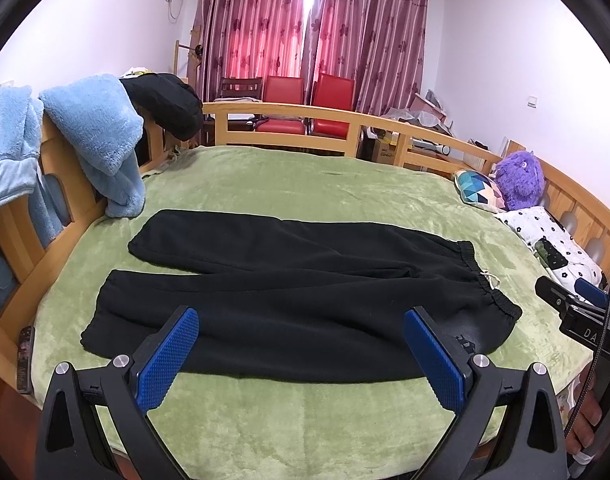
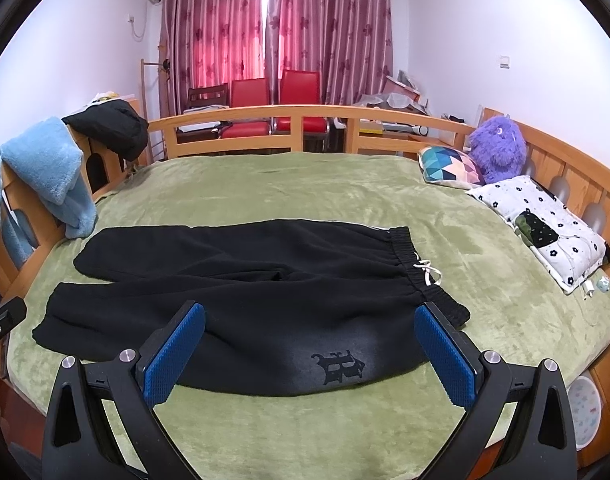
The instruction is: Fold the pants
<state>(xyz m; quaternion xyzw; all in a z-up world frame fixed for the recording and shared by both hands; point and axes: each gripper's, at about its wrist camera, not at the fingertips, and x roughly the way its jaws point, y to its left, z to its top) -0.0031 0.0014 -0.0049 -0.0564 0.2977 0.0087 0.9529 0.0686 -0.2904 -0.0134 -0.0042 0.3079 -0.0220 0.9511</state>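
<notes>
I have the left gripper (image 1: 301, 346) and right gripper (image 2: 309, 342) both spread wide, holding nothing. The black pants (image 2: 241, 280) lie flat just ahead of both. They look soft and limp, so I'd pinch waistband (image 2: 421, 268) and cuff.

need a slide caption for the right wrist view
Open right gripper poised over black pants laid flat on a green blanket, waistband to the right, before folding.
</notes>
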